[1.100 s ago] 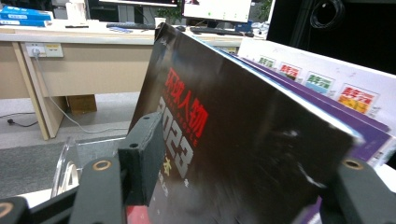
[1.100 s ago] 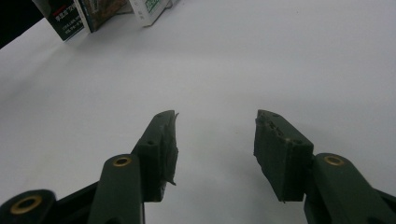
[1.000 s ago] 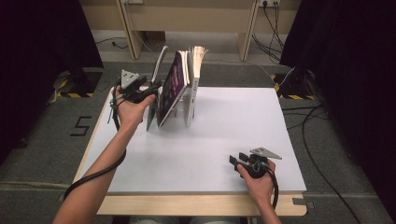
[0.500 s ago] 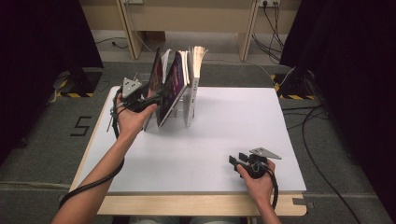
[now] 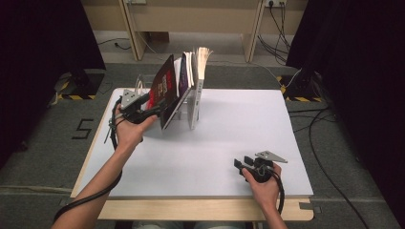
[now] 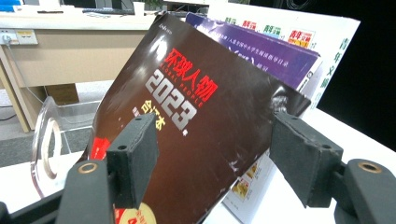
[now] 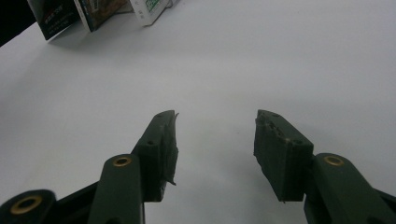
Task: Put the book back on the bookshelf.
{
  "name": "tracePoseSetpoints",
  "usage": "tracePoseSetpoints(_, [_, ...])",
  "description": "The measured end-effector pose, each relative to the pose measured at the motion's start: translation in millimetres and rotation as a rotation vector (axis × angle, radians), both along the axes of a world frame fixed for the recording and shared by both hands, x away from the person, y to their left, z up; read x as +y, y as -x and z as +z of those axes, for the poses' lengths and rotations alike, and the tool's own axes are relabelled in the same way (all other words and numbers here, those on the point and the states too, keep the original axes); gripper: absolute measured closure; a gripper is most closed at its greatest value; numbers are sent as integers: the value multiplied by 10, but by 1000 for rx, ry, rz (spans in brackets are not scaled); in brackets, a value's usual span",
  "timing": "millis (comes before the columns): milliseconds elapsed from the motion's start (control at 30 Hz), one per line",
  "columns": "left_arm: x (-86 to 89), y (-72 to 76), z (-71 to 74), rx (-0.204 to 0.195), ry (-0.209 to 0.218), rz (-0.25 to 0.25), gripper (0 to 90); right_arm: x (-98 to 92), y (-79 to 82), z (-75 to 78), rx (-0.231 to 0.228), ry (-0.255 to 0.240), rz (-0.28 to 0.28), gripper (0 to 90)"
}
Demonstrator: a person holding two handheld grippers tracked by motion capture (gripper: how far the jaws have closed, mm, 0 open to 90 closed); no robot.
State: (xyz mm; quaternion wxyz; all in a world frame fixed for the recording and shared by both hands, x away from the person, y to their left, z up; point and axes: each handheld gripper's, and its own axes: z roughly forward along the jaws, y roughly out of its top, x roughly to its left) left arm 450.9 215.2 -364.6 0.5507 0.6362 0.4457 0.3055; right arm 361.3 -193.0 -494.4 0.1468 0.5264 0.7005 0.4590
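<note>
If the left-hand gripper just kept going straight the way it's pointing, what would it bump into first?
Most likely the dark magazine: the left gripper faces its leaning cover with jaws wide open, which have just been opening, and nothing gripped. How close it is can't be judged.

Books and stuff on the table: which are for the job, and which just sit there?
For the job: dark magazine, clear rack, left gripper.
Just sitting: purple book, white book, right gripper.
</note>
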Motion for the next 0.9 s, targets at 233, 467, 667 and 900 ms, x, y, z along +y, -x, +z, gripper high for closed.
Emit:
tracePoseSetpoints(233, [33,87,-54,7,-8,-12,318,1,3,5,-3,2,0,490])
tracePoseSetpoints(467, [88,180,-114,14,-17,-13,316,-3,7,12,-9,1,-3,490])
tracePoseSetpoints(667, [179,280,-169,18,-19,-9,316,1,8,14,-10,4,-3,491])
tracePoseSetpoints(900, [289,408,-277,33,-25,1,315,2,10,15,-12,6,-4,491])
